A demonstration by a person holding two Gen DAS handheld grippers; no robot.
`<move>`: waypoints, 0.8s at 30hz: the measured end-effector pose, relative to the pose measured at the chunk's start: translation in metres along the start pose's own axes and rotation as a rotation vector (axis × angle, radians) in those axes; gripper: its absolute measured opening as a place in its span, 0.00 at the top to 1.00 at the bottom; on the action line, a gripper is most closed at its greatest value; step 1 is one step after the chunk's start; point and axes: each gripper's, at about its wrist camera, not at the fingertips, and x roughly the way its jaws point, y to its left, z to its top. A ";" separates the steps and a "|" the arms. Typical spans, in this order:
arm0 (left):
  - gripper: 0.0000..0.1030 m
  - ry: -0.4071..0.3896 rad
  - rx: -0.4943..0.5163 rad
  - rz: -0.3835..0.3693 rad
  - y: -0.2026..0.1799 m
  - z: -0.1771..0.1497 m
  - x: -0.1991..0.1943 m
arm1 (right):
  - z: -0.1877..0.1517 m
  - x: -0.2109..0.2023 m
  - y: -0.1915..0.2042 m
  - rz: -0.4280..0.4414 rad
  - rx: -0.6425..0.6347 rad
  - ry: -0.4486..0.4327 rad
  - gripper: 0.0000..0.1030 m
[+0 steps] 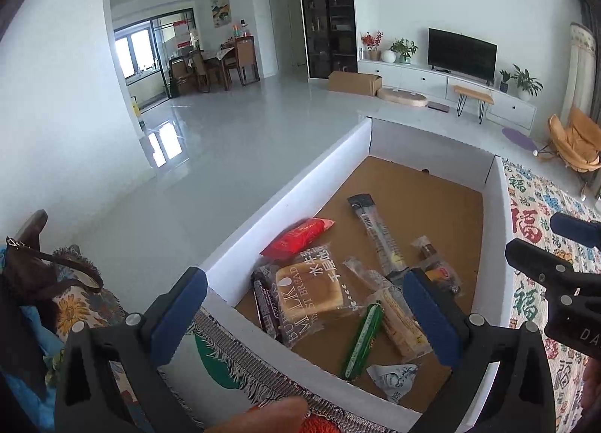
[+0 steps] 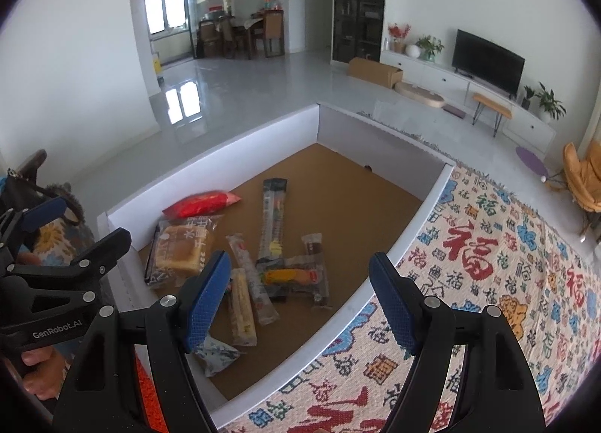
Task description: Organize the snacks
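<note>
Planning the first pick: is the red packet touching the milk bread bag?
Touching. In the left wrist view the red packet has its lower edge on the milk bread bag, with no cardboard showing between them.

dark purple bar (image 1: 267, 306) | half under bread pack (image 1: 308, 292) (label unreadable)

White-walled box (image 2: 233, 155), brown floor, holds loose snacks lying flat. Red packet (image 2: 201, 203) near left wall; milk toast bread pack (image 2: 180, 254) just beside it. Long clear stick pack (image 2: 272, 218) mid-floor. Orange-filled wrapper (image 2: 293, 277), pale wafer bars (image 2: 242, 305) toward near edge.
</note>
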 end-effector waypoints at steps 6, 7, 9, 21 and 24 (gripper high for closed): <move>0.00 0.001 0.006 0.008 -0.001 -0.002 0.001 | 0.001 0.000 0.005 -0.022 -0.029 -0.008 0.23; 0.00 -0.001 0.006 0.008 -0.001 -0.002 0.001 | 0.000 0.000 0.005 -0.025 -0.033 -0.008 0.23; 0.00 -0.007 0.003 0.009 0.001 -0.003 0.000 | 0.000 0.001 0.006 -0.029 -0.037 -0.008 0.23; 0.00 -0.029 0.014 0.000 -0.002 -0.003 -0.008 | 0.000 0.000 0.010 -0.025 -0.047 -0.010 0.23; 0.00 -0.020 0.005 -0.009 -0.001 -0.003 -0.008 | 0.000 0.000 0.010 -0.029 -0.048 -0.011 0.23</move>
